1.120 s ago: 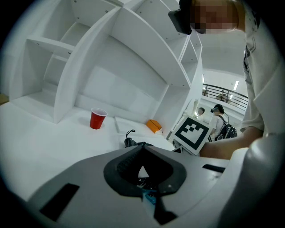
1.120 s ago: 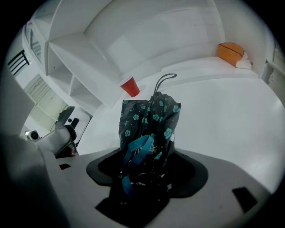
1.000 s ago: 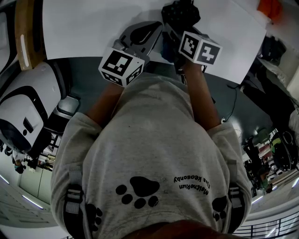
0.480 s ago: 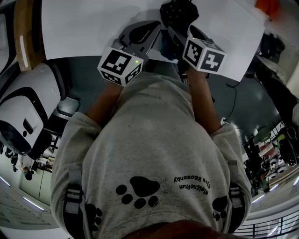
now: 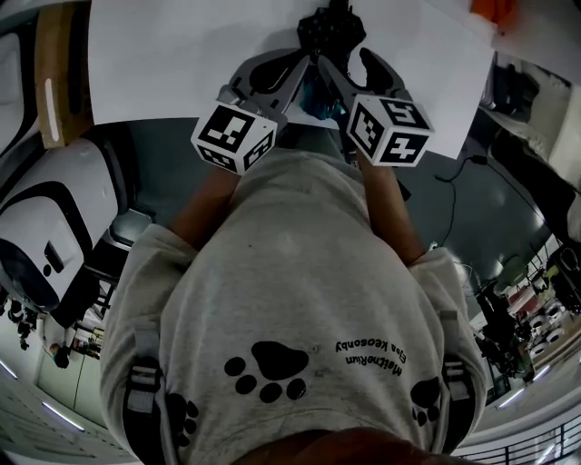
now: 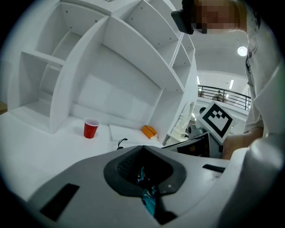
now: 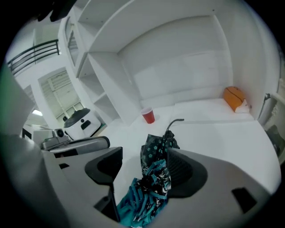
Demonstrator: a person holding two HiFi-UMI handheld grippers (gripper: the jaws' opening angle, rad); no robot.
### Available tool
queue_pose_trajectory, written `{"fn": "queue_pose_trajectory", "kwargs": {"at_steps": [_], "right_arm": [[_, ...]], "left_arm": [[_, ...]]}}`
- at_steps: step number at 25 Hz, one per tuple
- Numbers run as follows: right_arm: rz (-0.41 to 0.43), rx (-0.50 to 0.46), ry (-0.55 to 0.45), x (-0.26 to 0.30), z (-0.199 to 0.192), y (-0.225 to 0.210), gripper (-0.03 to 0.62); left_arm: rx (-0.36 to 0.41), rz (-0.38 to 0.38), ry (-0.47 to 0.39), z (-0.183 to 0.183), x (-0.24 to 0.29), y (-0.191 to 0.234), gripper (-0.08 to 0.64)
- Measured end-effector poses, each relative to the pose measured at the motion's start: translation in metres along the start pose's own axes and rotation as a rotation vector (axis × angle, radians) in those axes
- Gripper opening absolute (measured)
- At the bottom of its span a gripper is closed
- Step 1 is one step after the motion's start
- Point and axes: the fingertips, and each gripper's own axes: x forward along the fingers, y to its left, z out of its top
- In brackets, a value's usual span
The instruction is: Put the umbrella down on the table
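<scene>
The folded umbrella (image 7: 156,153), black with teal flowers and teal folds, lies along my right gripper's jaws, its hooked black handle (image 7: 174,121) pointing away over the white table (image 7: 213,133). My right gripper (image 7: 144,160) is open: its jaws have just been opening, and the umbrella between them leans on the right pad with a gap to the left pad. My left gripper (image 6: 144,171) is shut on teal umbrella fabric (image 6: 149,202). In the head view the dark umbrella (image 5: 331,27) sits over the table (image 5: 182,54), with the left gripper (image 5: 295,68) and right gripper (image 5: 349,62) side by side behind it.
A red cup (image 7: 148,116) and an orange object (image 7: 234,98) sit on the table in front of a white shelf unit (image 6: 116,67). A white round machine (image 5: 45,227) stands on the floor at the left. The table's near edge runs just ahead of the person's body.
Both grippers have risen and shifted toward the top of the head view. The right marker cube looms larger and has rolled. The umbrella's dark end has moved up the frame.
</scene>
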Motion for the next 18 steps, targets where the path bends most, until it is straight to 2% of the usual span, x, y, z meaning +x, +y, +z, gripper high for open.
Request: {"fn": "queue_pose_trajectory", "kwargs": {"at_steps": [5, 8, 10, 13, 18], "right_arm": [[0.028, -0.086, -0.094, -0.029, 0.016, 0.018, 0.32], [-0.005, -0.172, -0.154, -0.052, 0.023, 0.026, 0.23], [-0.014, -0.213, -0.186, -0.065, 0.026, 0.032, 0.202], [-0.02, -0.242, -0.248, -0.085, 0.034, 0.04, 0.119], [-0.056, -0.263, -0.363, -0.123, 0.052, 0.049, 0.05]], "left_arm": [[0.029, -0.006, -0.036, 0.017, -0.009, -0.022, 0.017], [0.049, -0.01, -0.057, 0.027, -0.016, -0.037, 0.017], [0.073, -0.008, -0.077, 0.036, -0.022, -0.045, 0.017], [0.115, -0.012, -0.109, 0.052, -0.029, -0.059, 0.017], [0.159, -0.024, -0.138, 0.071, -0.043, -0.084, 0.017]]}}
